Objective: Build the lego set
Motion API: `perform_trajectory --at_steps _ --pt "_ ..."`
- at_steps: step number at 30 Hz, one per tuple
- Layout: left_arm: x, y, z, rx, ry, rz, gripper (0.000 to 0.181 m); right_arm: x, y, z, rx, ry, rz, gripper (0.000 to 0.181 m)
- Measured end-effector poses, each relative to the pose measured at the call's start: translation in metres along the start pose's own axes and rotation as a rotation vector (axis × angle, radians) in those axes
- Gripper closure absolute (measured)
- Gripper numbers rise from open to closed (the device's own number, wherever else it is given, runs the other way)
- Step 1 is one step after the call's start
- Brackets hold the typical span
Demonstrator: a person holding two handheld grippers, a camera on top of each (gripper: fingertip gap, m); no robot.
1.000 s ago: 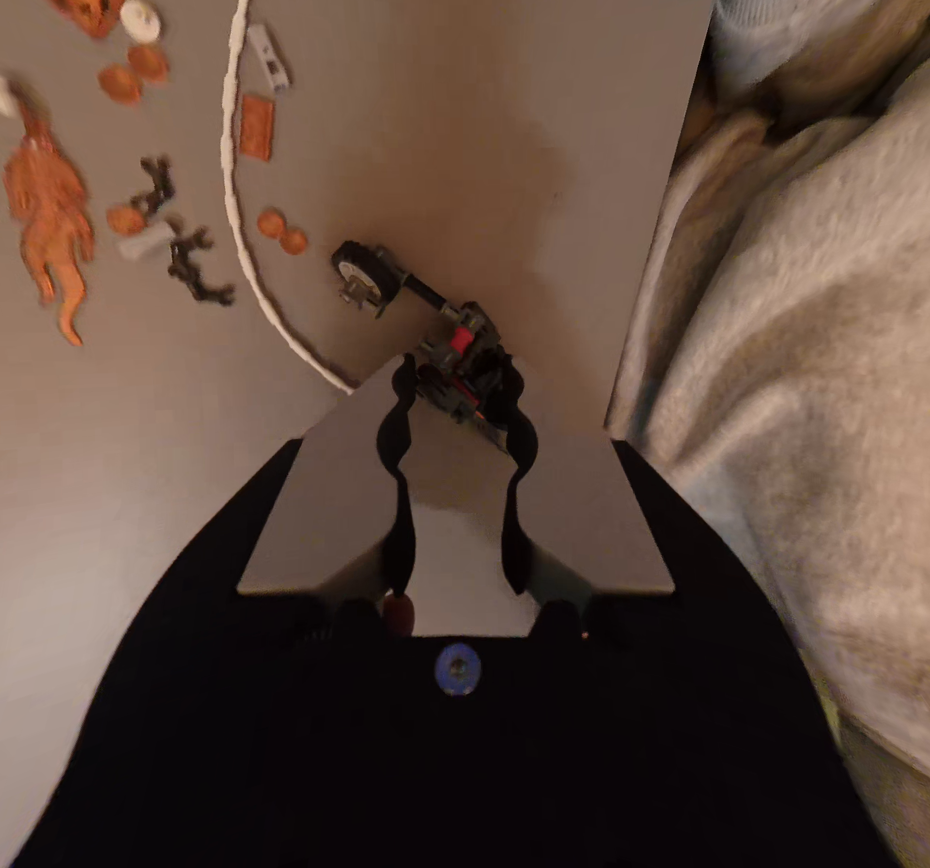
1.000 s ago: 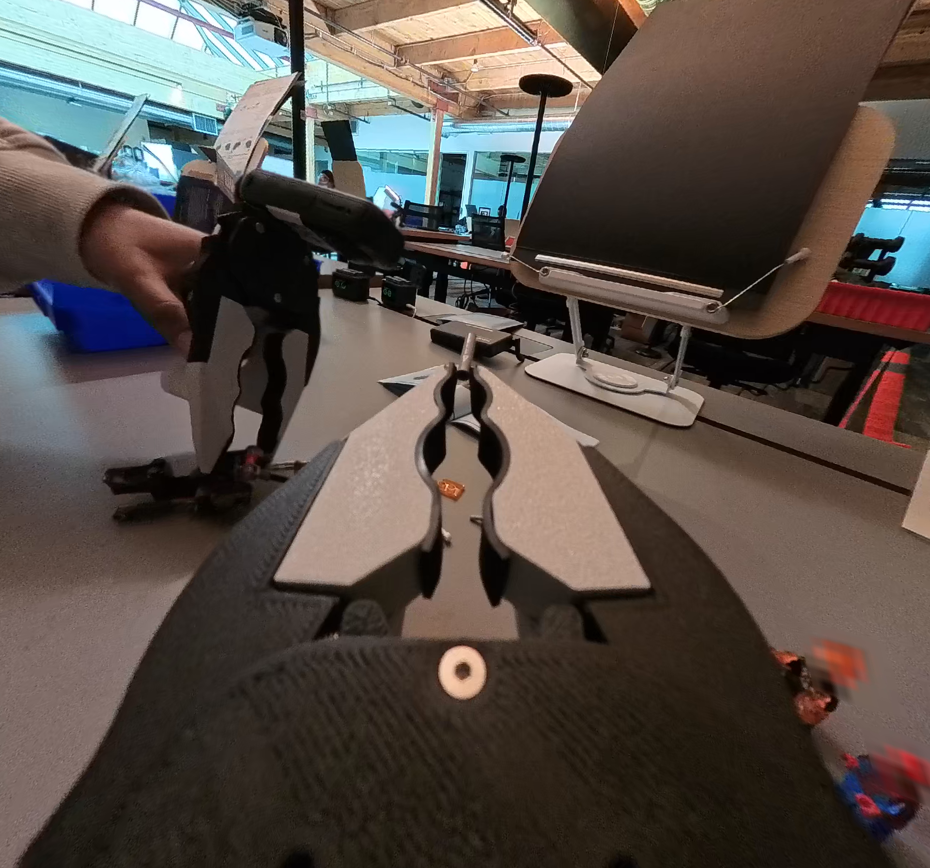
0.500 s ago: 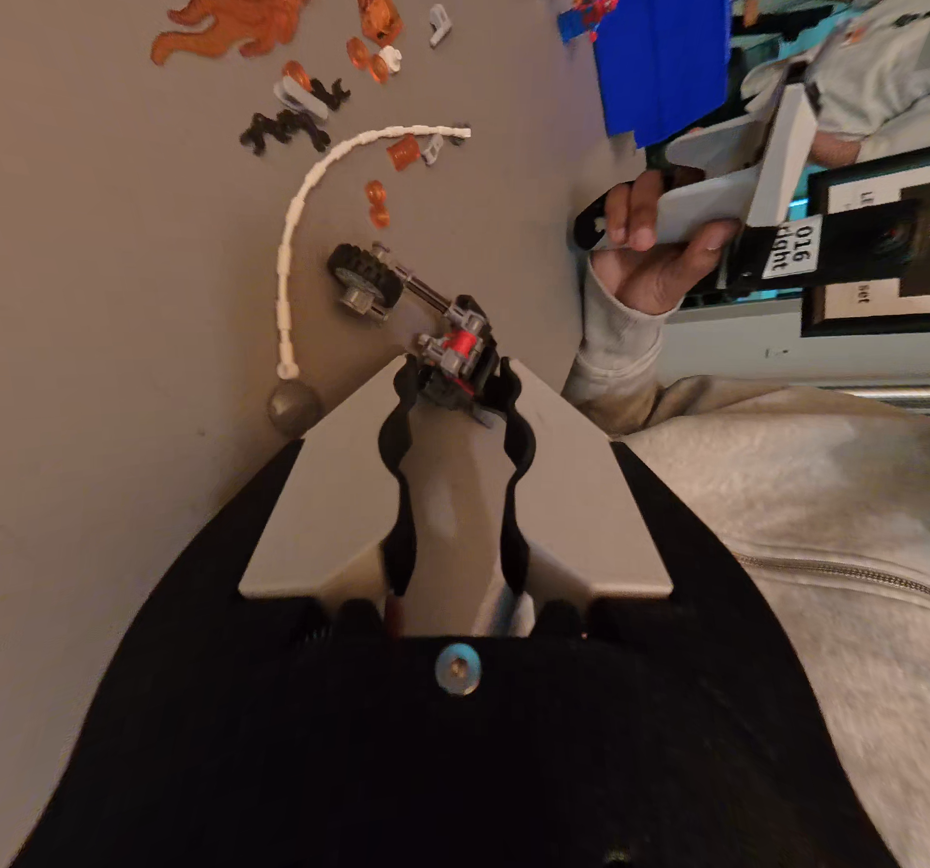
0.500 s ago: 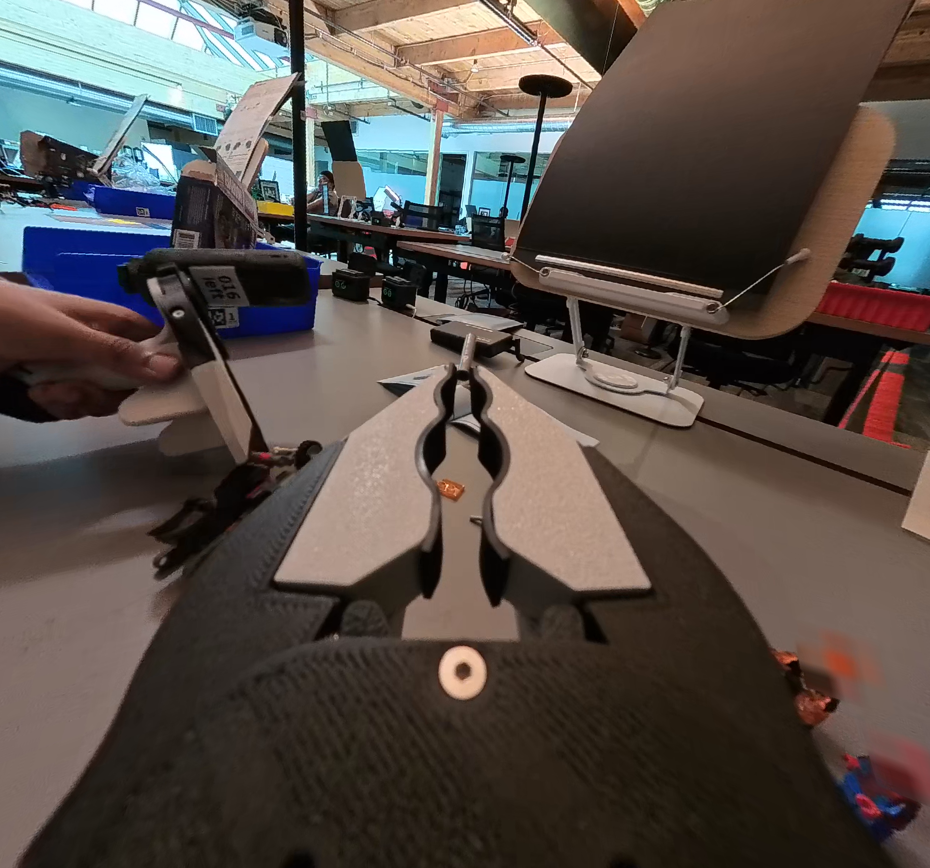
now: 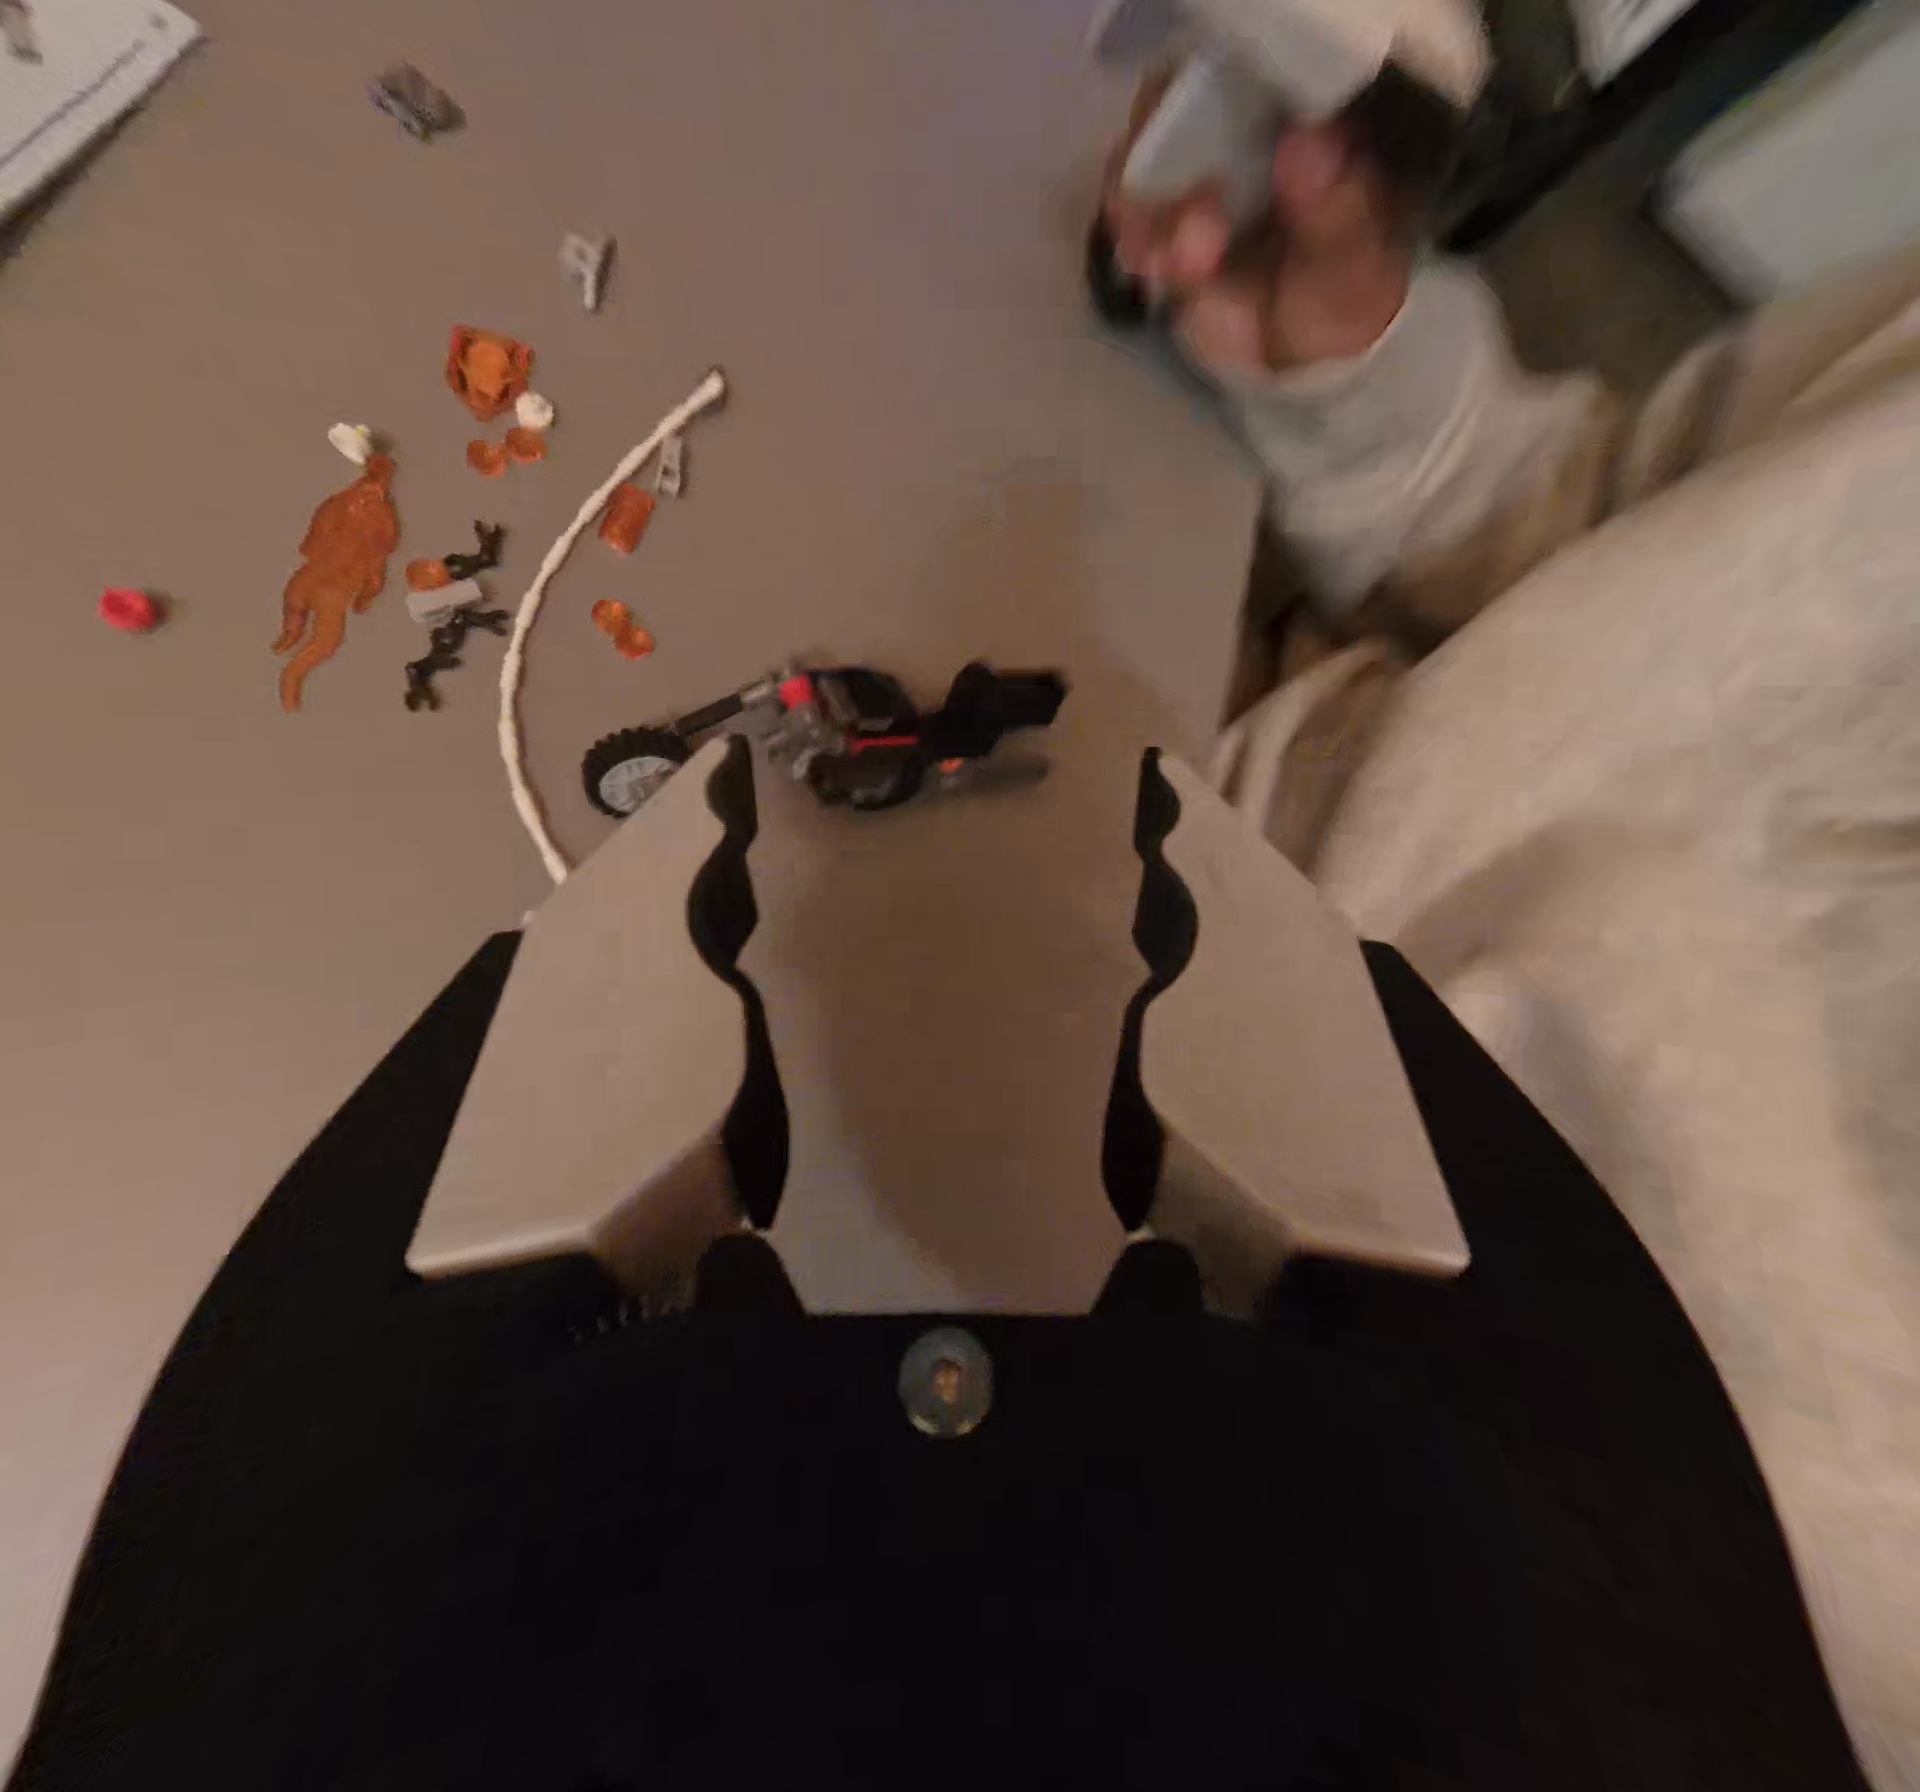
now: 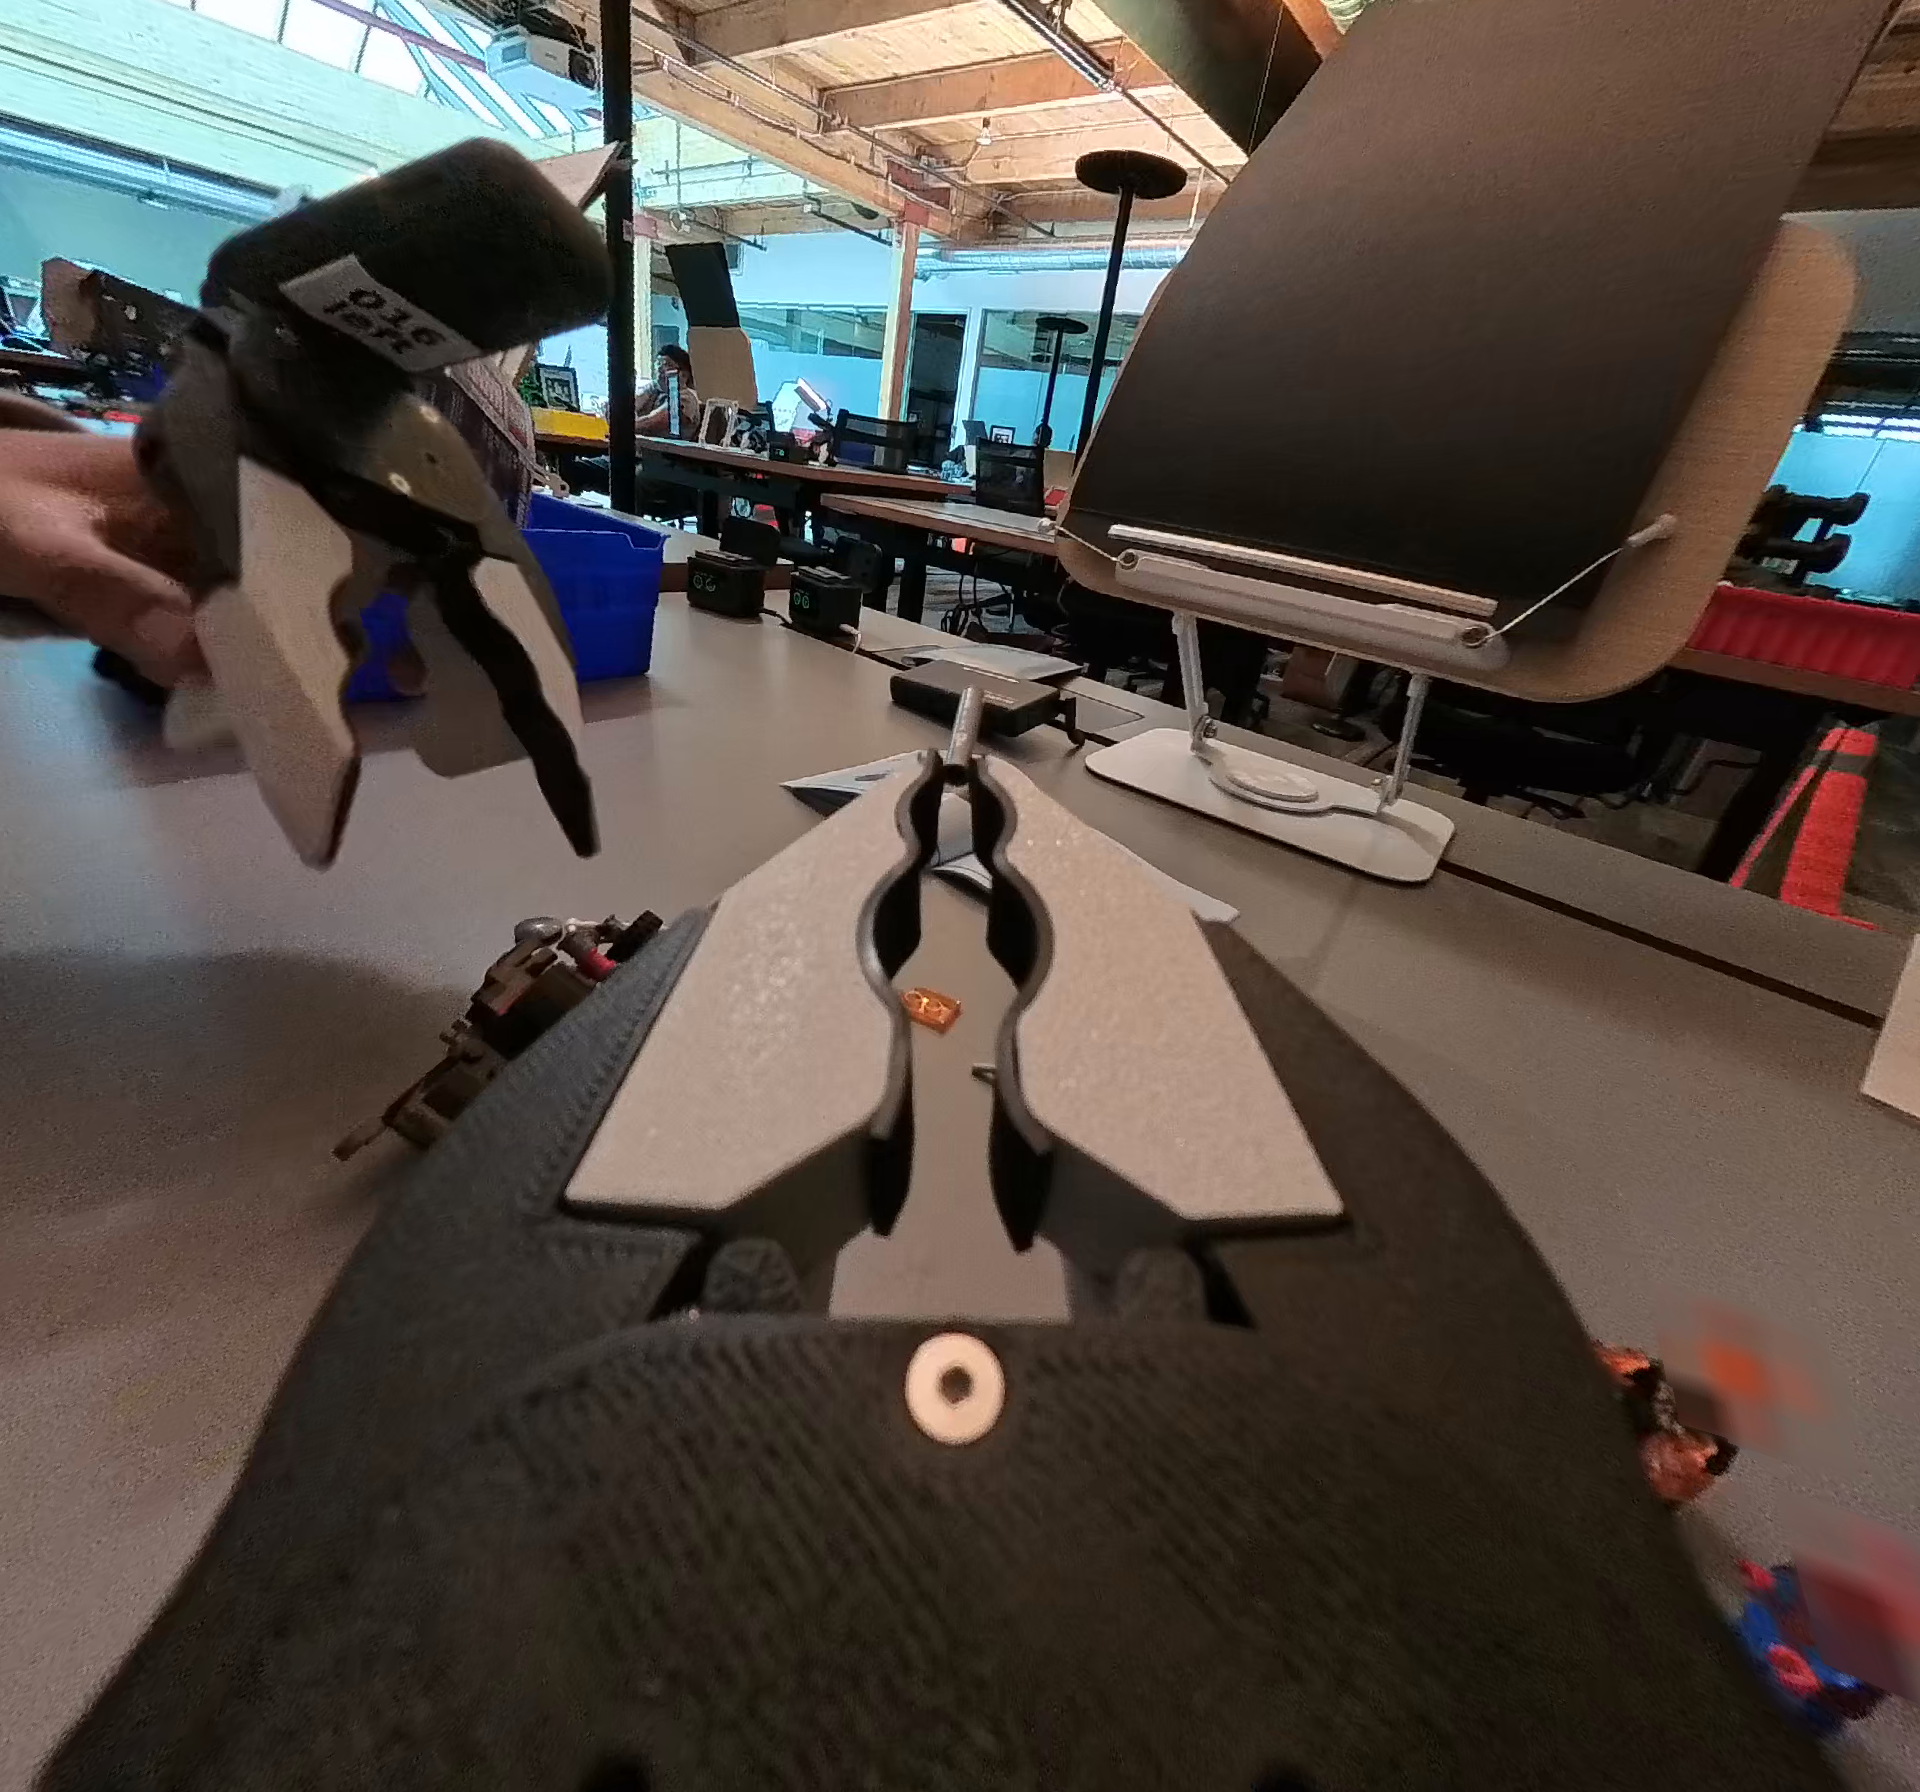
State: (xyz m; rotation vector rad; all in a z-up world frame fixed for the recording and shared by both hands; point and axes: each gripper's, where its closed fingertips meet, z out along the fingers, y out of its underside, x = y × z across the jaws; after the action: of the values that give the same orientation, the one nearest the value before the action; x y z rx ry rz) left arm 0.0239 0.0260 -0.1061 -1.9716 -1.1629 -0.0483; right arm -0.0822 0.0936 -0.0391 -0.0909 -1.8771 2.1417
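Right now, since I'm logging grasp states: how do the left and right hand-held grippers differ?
The left hand-held gripper is wide open and empty; the right hand-held gripper is shut on a thin grey pin. The left one hangs above the table, tilted down over the motorcycle build; the right one sits low, pointing along the tabletop. Both are the same grey-and-black design.
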Motion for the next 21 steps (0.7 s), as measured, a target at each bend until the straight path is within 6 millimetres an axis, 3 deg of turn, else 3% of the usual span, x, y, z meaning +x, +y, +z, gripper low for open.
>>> perform_trajectory --at_steps 4,9,14,21 --pt "-0.022 0.024 0.022 -0.318 -0.156 0.292 0.108 -0.001 0.001 0.0 -0.004 -0.001 -0.006 0.178" --pt "-0.007 0.006 0.037 -0.381 -0.019 0.509 0.107 -0.001 0.001 0.0 -0.006 -0.002 -0.006 0.178" --pt "-0.023 0.028 0.043 -0.604 0.037 0.552 0.115 -0.001 0.0 0.0 -0.002 -0.006 0.0 0.178" --pt "-0.029 0.034 0.034 -0.523 -0.073 0.522 0.135 0.0 -0.001 -0.002 0.009 -0.009 0.021 0.178"
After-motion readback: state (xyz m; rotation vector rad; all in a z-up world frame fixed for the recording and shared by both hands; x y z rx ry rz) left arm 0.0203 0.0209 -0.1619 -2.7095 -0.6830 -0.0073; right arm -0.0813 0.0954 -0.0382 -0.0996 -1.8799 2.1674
